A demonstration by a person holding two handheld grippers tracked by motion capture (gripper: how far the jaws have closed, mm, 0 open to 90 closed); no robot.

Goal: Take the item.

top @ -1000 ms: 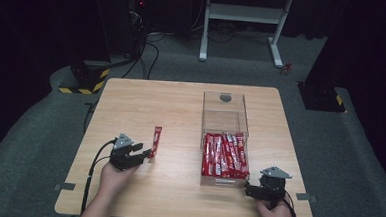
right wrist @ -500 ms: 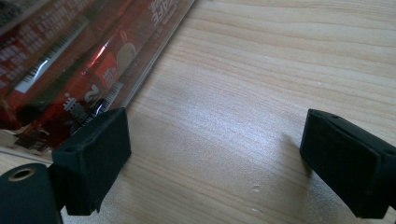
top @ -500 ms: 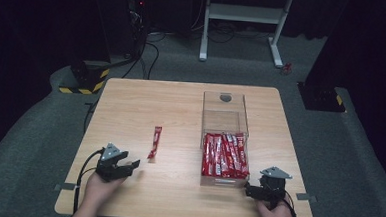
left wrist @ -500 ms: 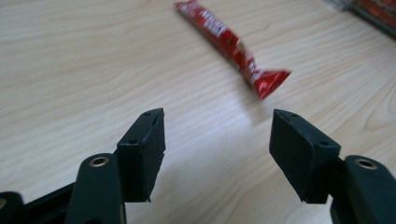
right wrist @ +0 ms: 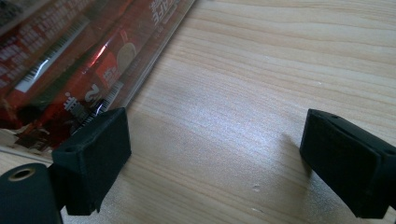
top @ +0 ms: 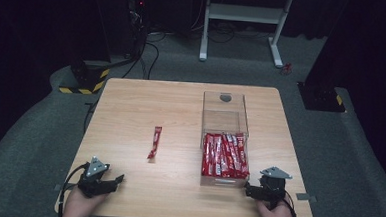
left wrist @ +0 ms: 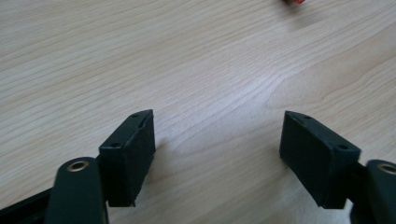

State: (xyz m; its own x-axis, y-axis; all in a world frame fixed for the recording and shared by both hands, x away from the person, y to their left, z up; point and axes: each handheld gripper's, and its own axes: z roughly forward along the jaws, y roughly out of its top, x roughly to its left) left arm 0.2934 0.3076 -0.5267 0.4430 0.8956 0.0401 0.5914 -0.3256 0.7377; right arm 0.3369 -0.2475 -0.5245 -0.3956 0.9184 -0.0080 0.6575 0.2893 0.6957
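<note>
My left hand-held gripper [top: 108, 180] sits at the near left corner of the worktop [top: 181, 108], jaws spread wide with nothing between them; in the left gripper view [left wrist: 217, 154] bare wood lies between and beyond them. The single red sachet [top: 154, 142] lies flat on the open wood, far and to the right of that hand-held gripper and well apart from it, with free worktop on all its sides. A sliver of red at the top edge of the left gripper view [left wrist: 293, 2] is most likely its end.

My right hand-held gripper [top: 255, 190] rests near the near right corner, just beside the near end of the clear box [top: 225, 106], and is likewise released and empty. In the right gripper view [right wrist: 217, 163] its left jaw is close against the box wall, the rest of the gap over plain wood. The box holds a row of red sachets [top: 224, 155] packed at its near end; its far half is vacant. Through the wall I see barcodes, white print and a figure "2", the rest too blurred to read.
</note>
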